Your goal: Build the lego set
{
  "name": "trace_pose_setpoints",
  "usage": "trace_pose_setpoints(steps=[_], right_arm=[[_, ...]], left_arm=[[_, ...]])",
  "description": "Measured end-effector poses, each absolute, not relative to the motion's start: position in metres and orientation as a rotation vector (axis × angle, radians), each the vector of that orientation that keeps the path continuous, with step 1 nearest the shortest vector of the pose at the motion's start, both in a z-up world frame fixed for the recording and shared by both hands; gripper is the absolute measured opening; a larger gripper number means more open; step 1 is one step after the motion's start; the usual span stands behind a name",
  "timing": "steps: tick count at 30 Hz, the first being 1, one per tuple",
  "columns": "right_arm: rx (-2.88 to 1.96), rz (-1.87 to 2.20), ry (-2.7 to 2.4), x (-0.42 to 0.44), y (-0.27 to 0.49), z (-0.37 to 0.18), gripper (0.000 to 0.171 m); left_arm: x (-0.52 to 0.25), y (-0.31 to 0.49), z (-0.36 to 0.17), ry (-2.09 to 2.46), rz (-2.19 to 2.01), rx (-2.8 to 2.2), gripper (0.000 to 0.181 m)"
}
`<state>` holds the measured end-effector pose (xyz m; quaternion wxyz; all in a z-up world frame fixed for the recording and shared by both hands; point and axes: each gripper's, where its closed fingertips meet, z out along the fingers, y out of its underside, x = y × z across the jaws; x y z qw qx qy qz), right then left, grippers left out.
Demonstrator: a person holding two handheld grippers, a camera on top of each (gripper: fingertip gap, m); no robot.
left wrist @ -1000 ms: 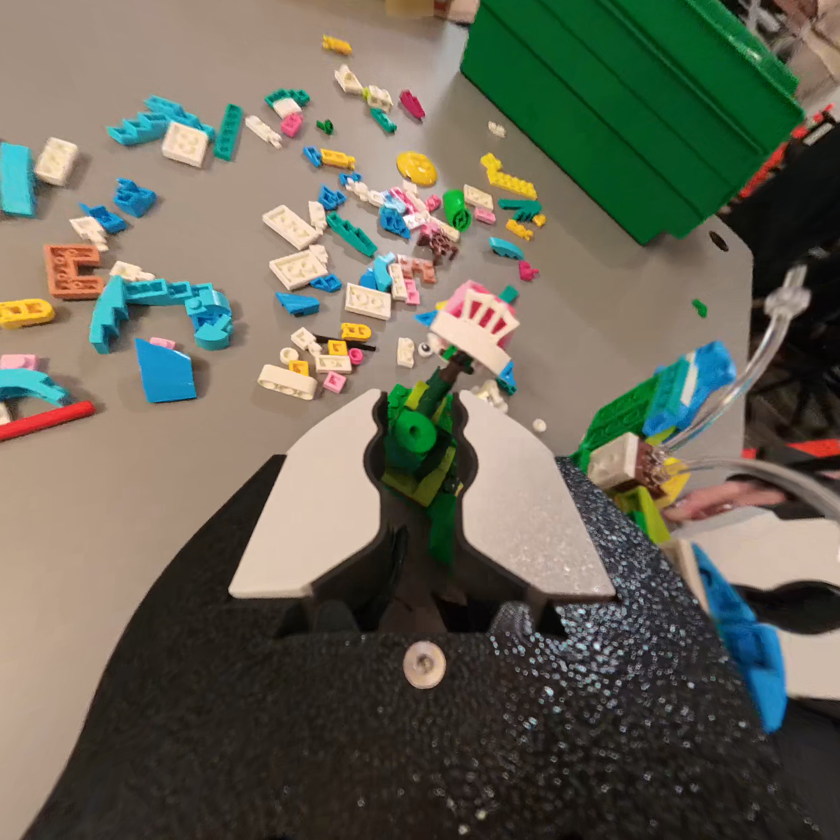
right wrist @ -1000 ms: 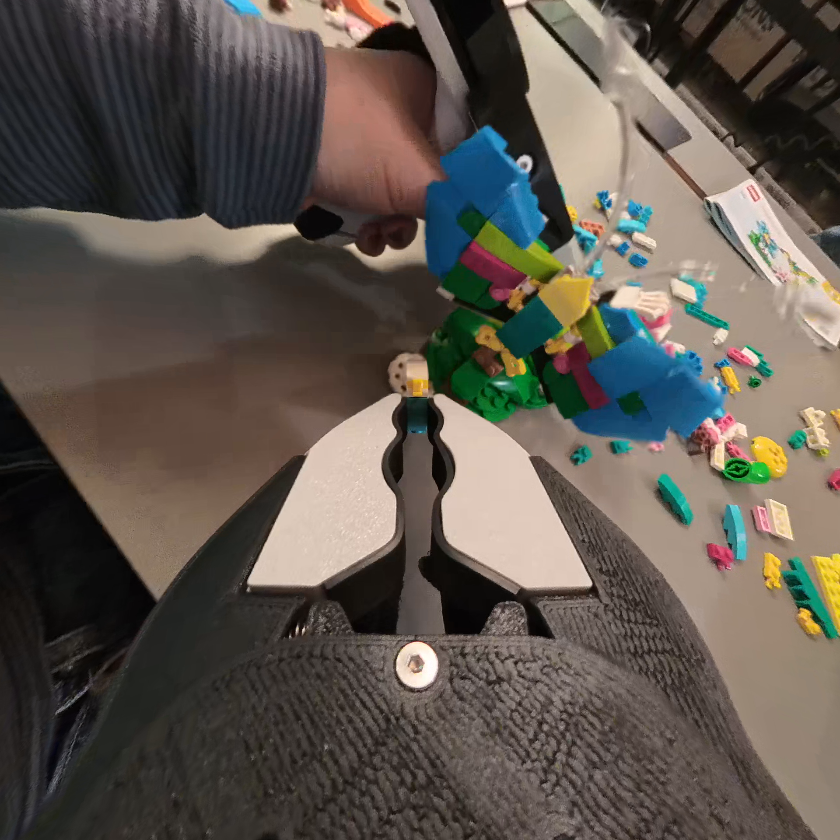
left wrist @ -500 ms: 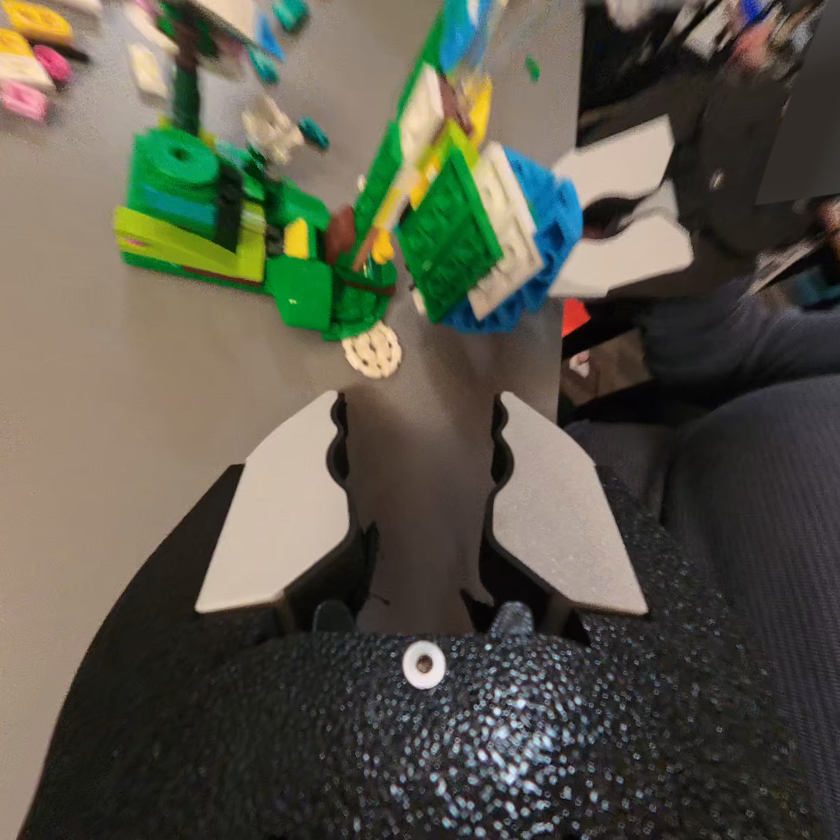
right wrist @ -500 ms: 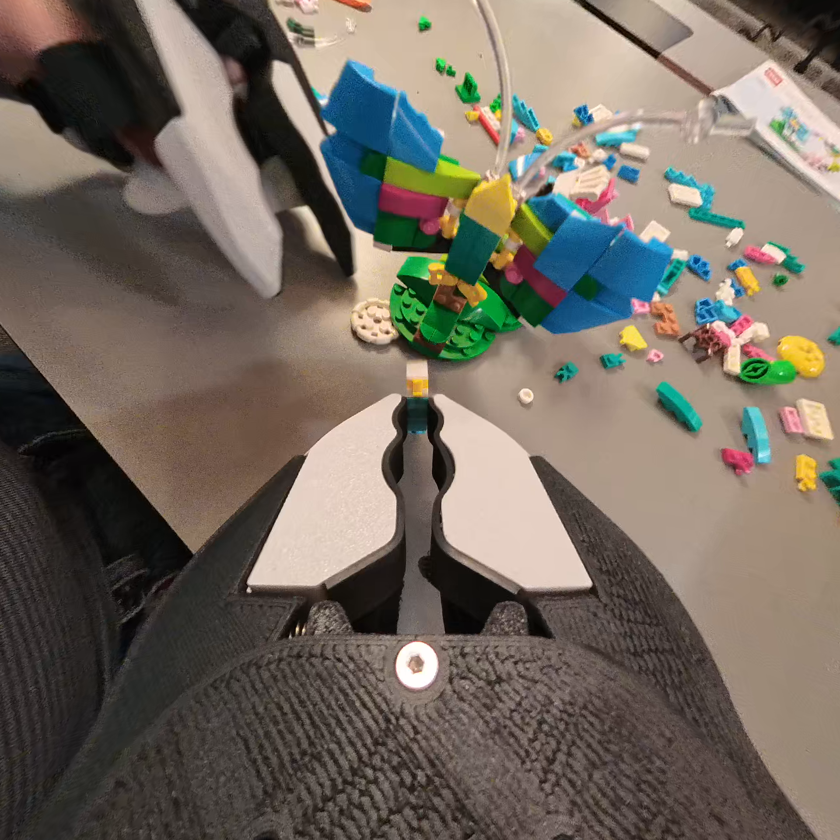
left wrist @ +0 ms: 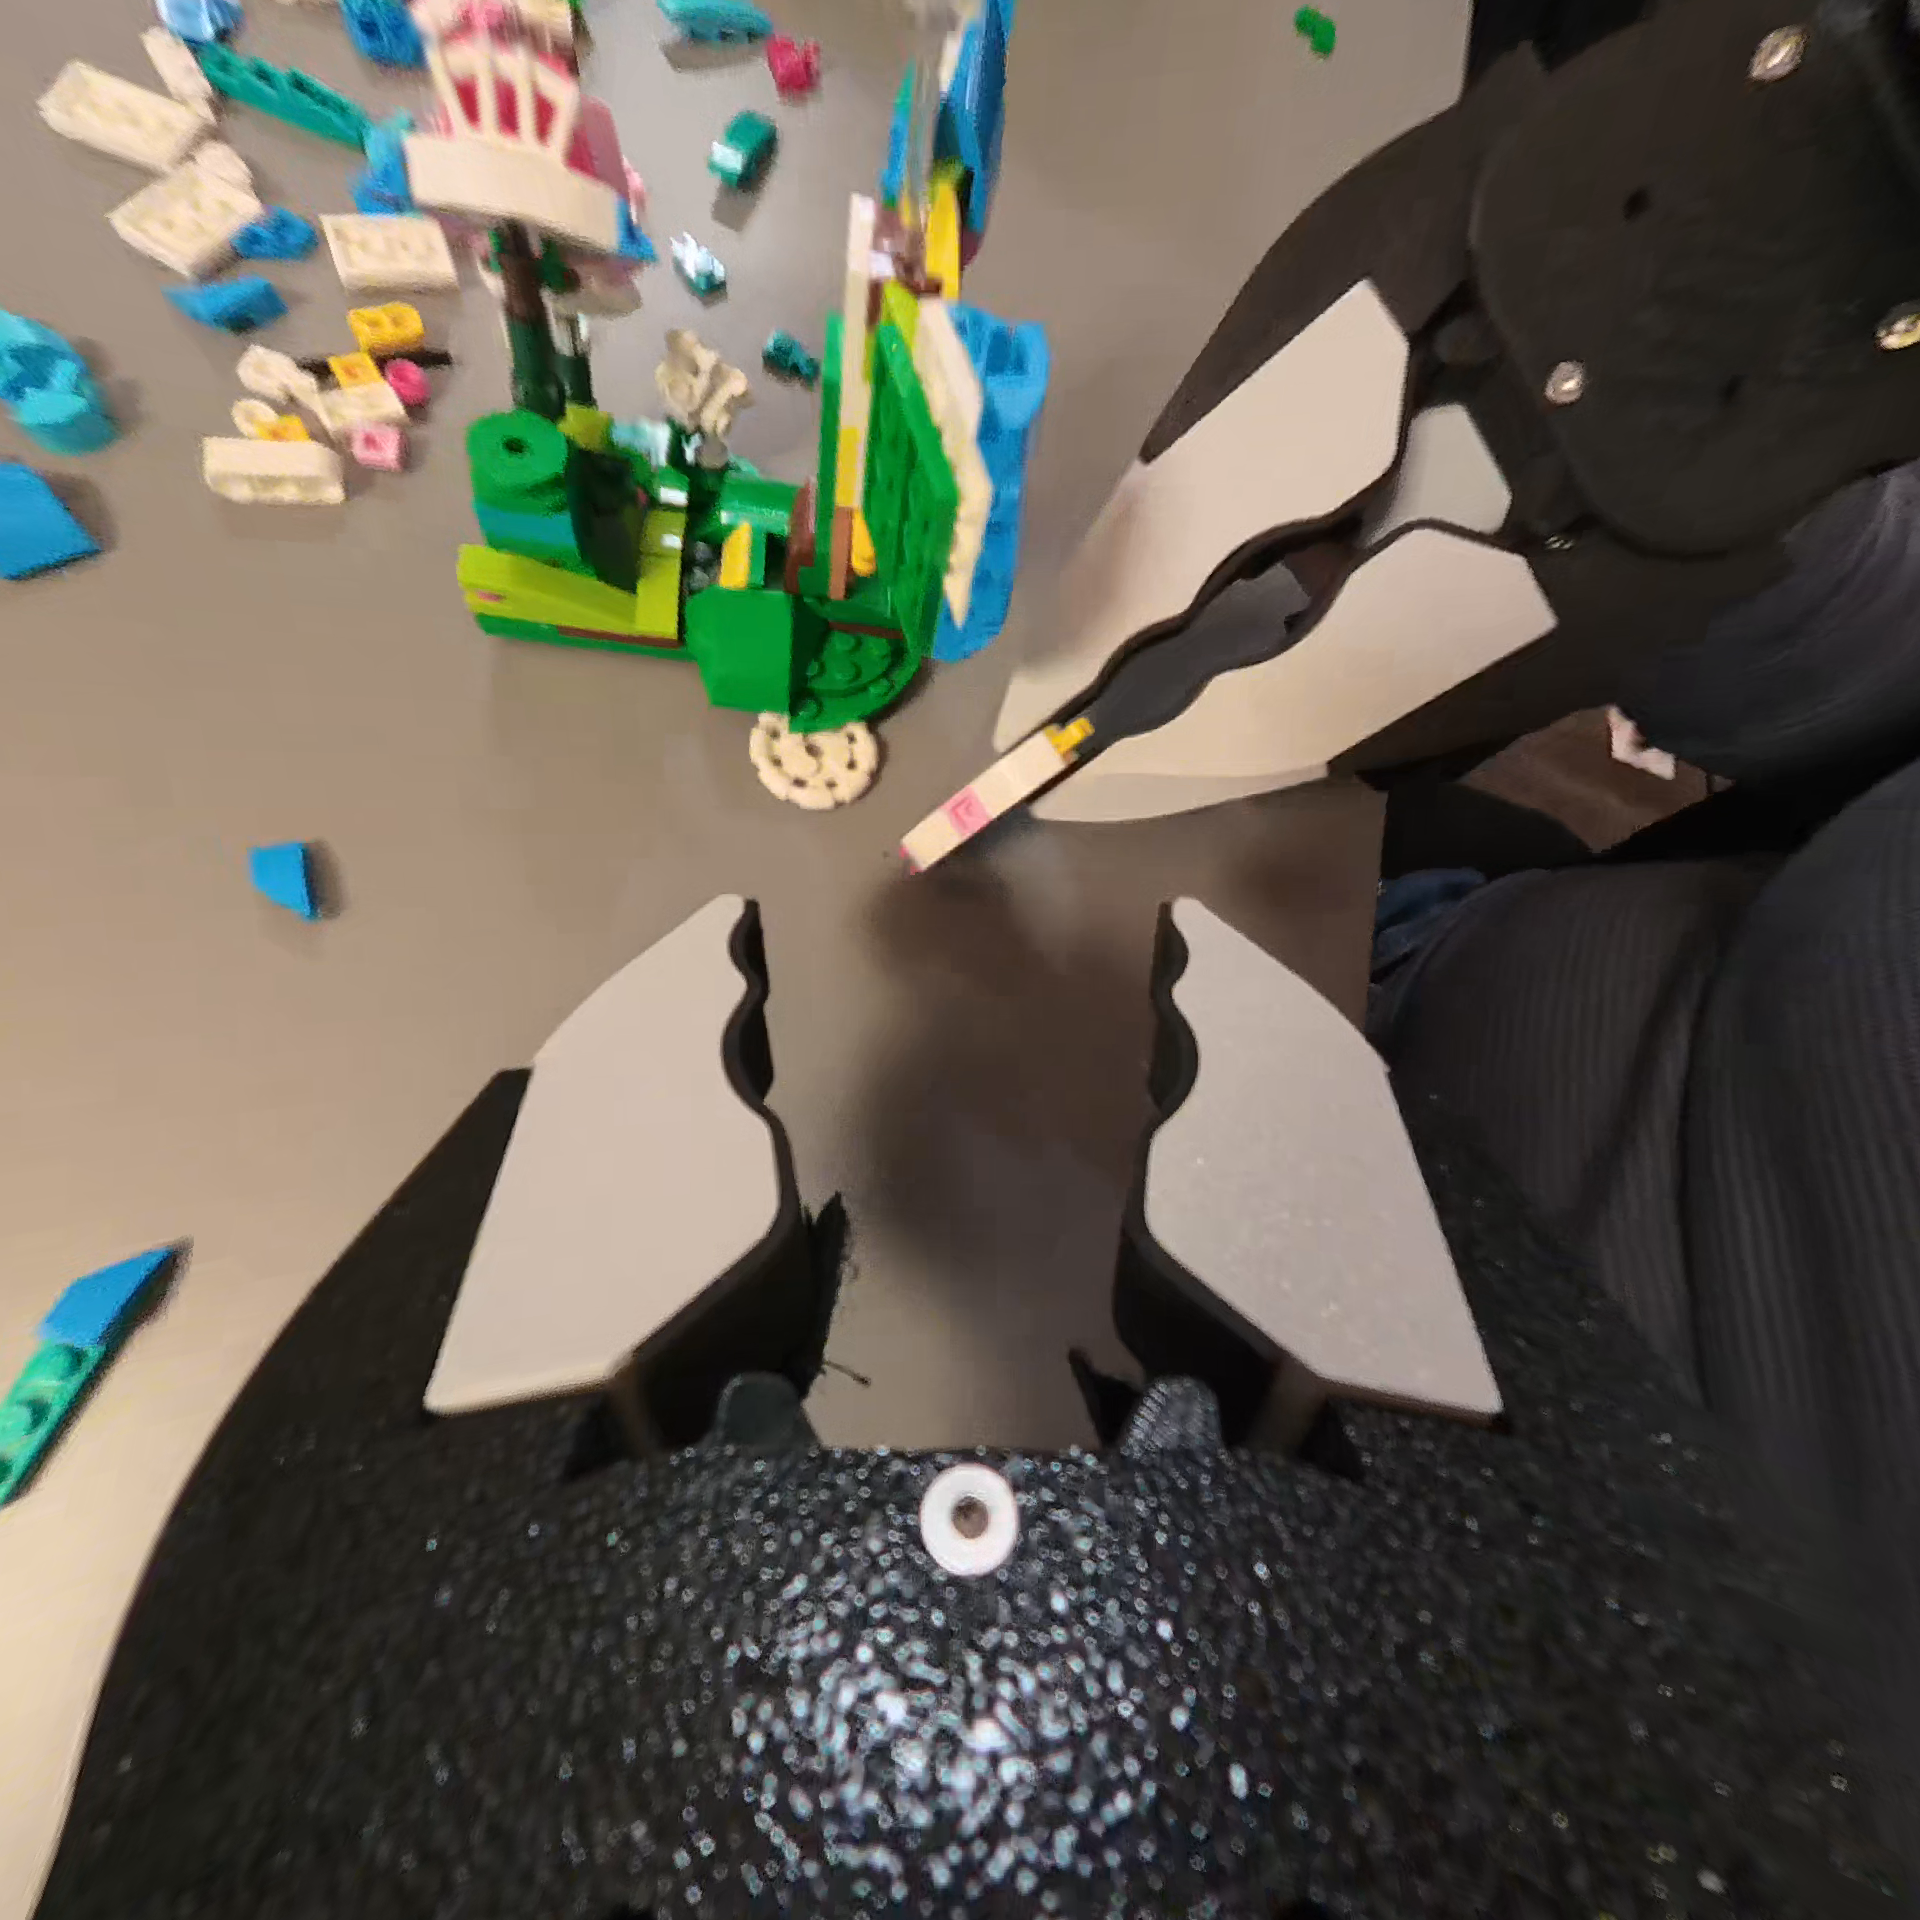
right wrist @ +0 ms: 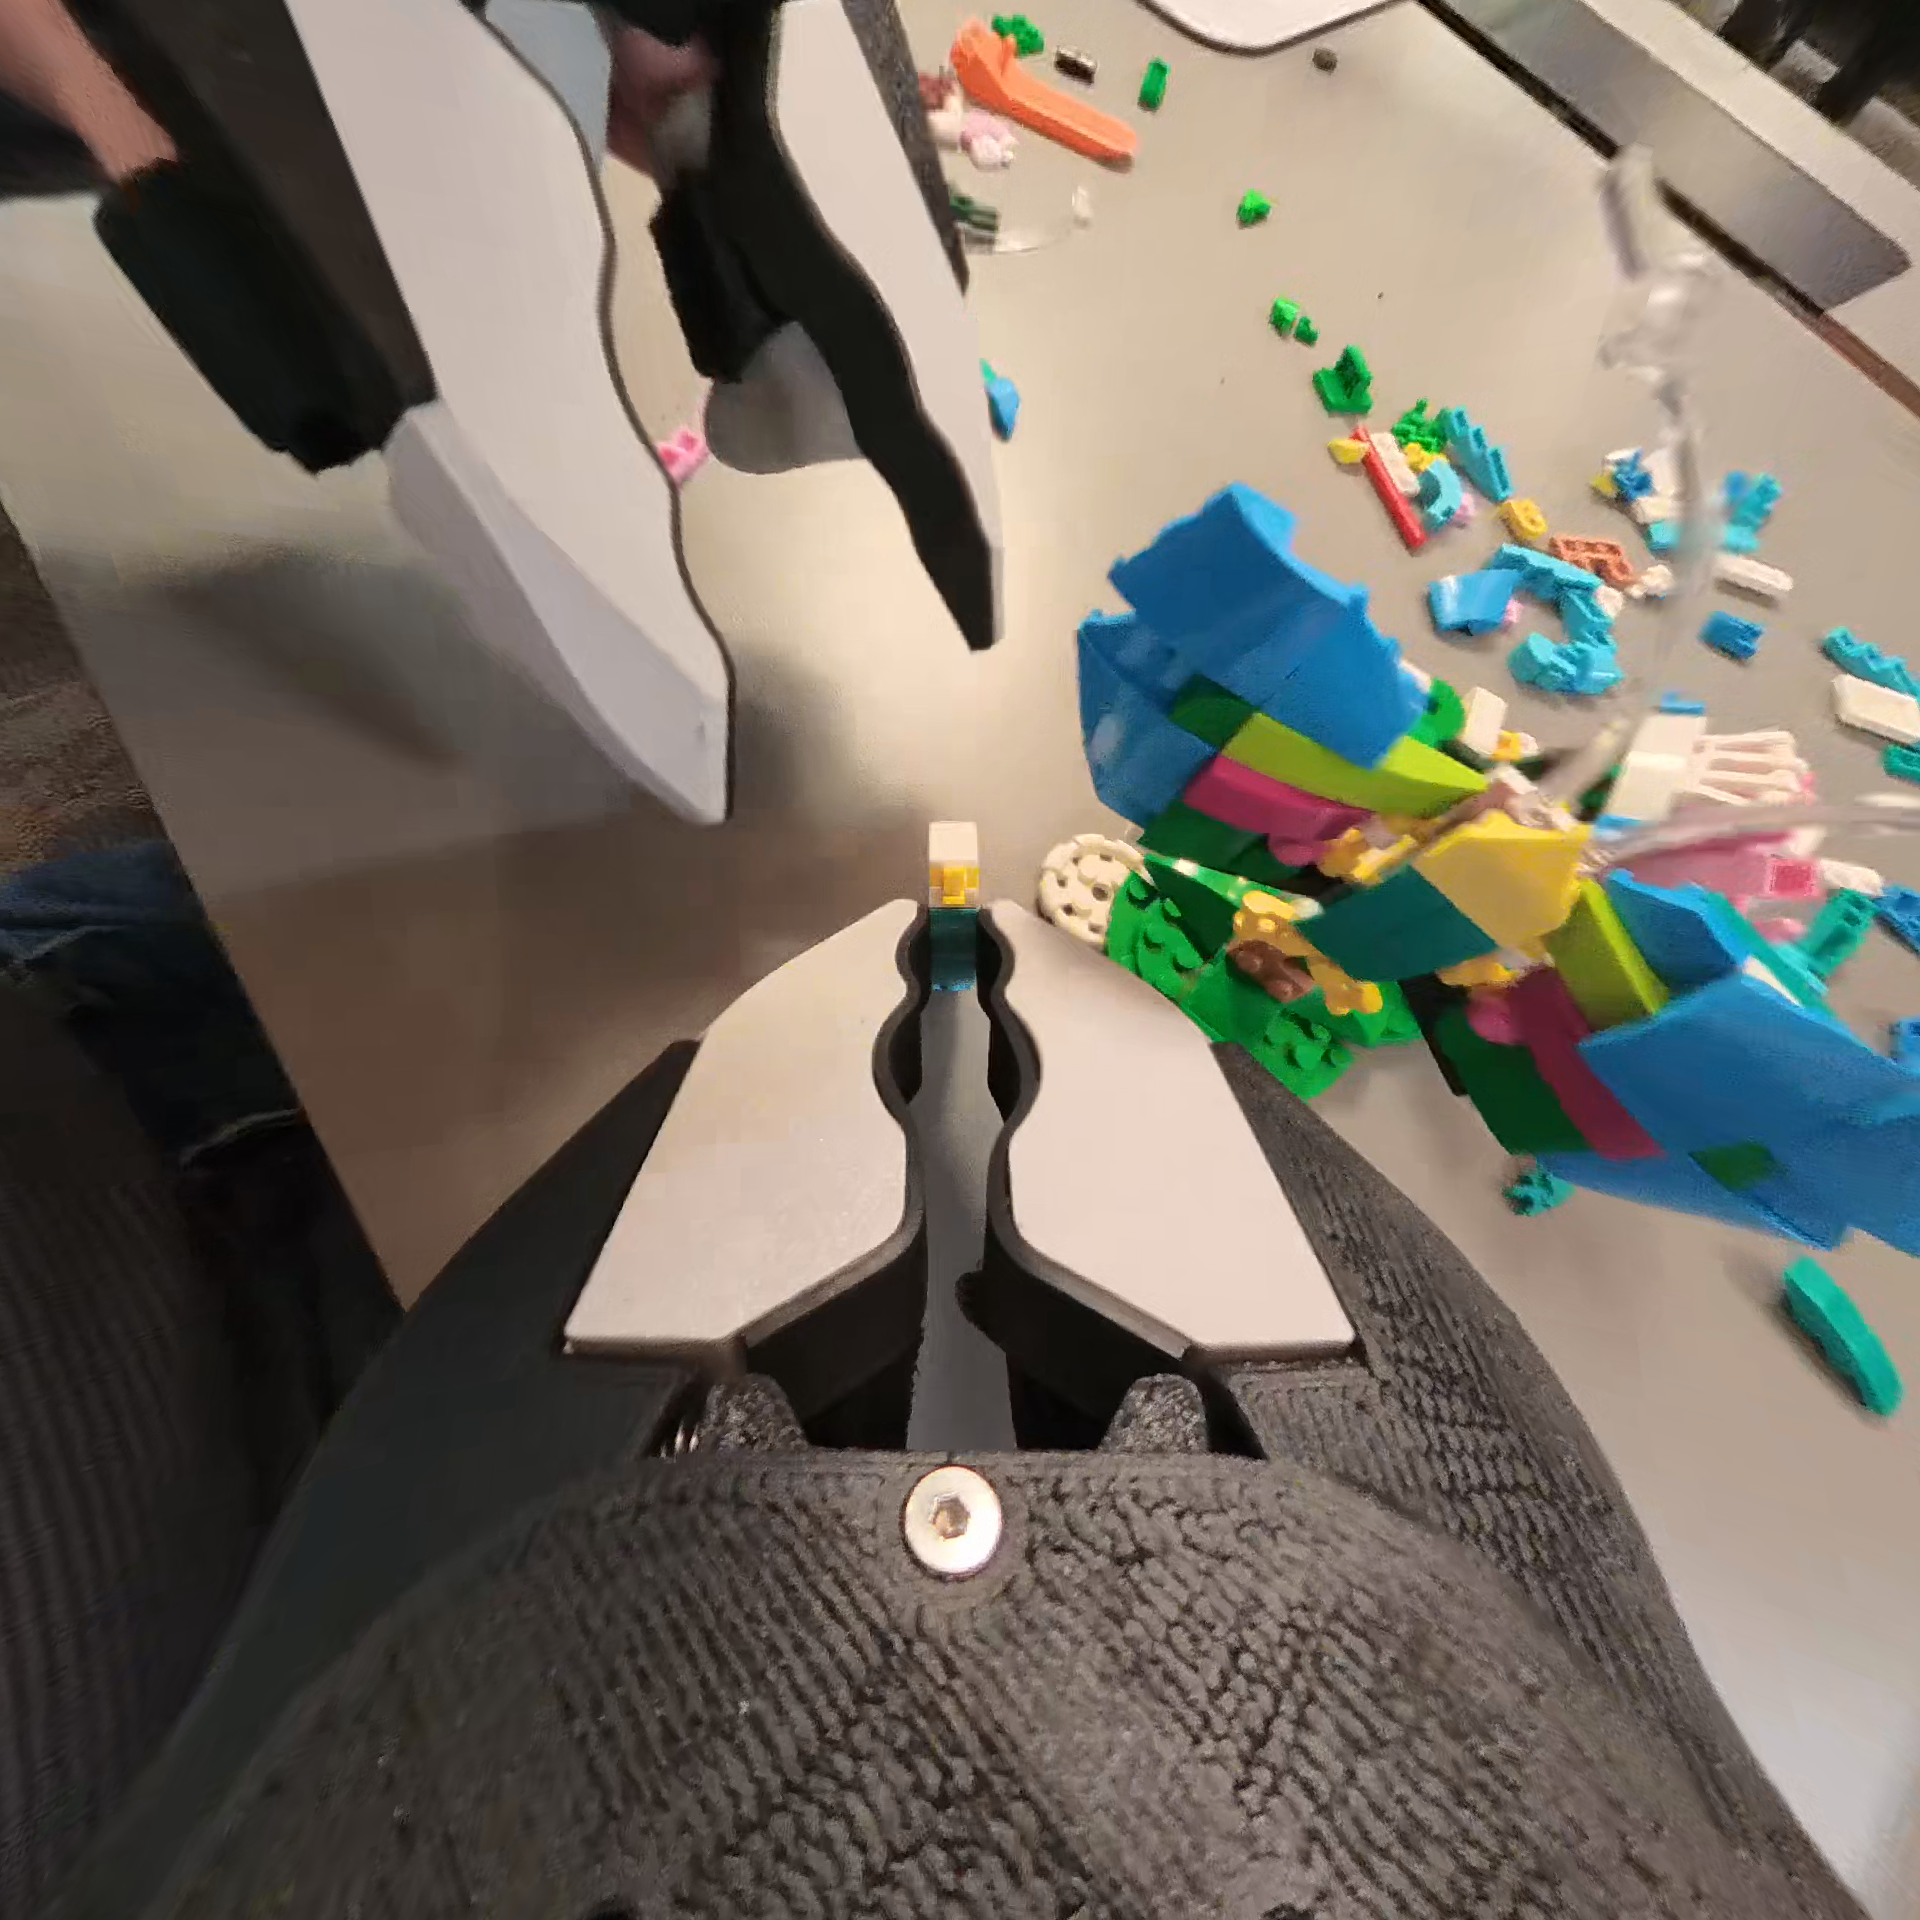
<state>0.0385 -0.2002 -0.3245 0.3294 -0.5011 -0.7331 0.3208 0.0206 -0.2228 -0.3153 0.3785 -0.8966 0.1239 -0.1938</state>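
Observation:
The part-built lego model (left wrist: 748,561), with a green base, blue wing-like panels and a pink-and-white top, stands on the grey table (left wrist: 312,1039); it also shows in the right wrist view (right wrist: 1340,862). A white round piece (left wrist: 817,761) lies against its base. My left gripper (left wrist: 958,920) is open and empty, a short way in front of the model. My right gripper (right wrist: 954,940) is shut on a small teal, yellow and white brick stack (right wrist: 954,868). In the left wrist view that stack (left wrist: 982,805) pokes out of the right gripper, just beyond my left fingertips.
Several loose bricks (left wrist: 260,239) lie scattered behind the model and across the table (right wrist: 1579,582). An orange piece (right wrist: 1039,99) lies far back. The table's near edge (left wrist: 1377,935) runs close by, with a person's dark trousers (left wrist: 1662,1091) beyond it. Left and right tips are no more than a few centimetres apart. From the right gripper's tips to the white round piece (left wrist: 817,761) is close to 4 centimeters. Seen from the right wrist view (right wrist: 1084,877) as well.
My left gripper let go of the green model, opened and drew back; the model now stands on the table. My right gripper kept the small stack and came close to the left gripper.

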Motion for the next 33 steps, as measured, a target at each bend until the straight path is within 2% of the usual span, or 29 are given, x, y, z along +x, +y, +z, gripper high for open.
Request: trace_pose_setpoints(steps=[4,9,18,25,33], right_arm=[[-1.357,0.753,-1.835,0.054,-0.174,-0.320,0.006],[-1.315,0.659,-1.763,0.047,-0.158,-0.315,0.006],[-1.291,0.517,-1.724,0.031,-0.139,-0.315,0.006],[-1.351,0.565,-1.698,0.035,-0.127,-0.316,0.006],[-1.415,0.594,-1.658,0.038,-0.117,-0.318,0.006]], left_arm=[[0.036,-0.210,-0.316,0.464,-0.535,-2.190,0.068],[0.049,-0.201,-0.331,0.735,-0.359,-2.180,0.070],[0.050,-0.186,-0.339,0.709,-0.409,-2.241,0.078],[0.045,-0.170,-0.348,0.719,-0.397,-2.288,0.084],[0.046,-0.191,-0.347,0.747,-0.473,-2.501,0.096]])
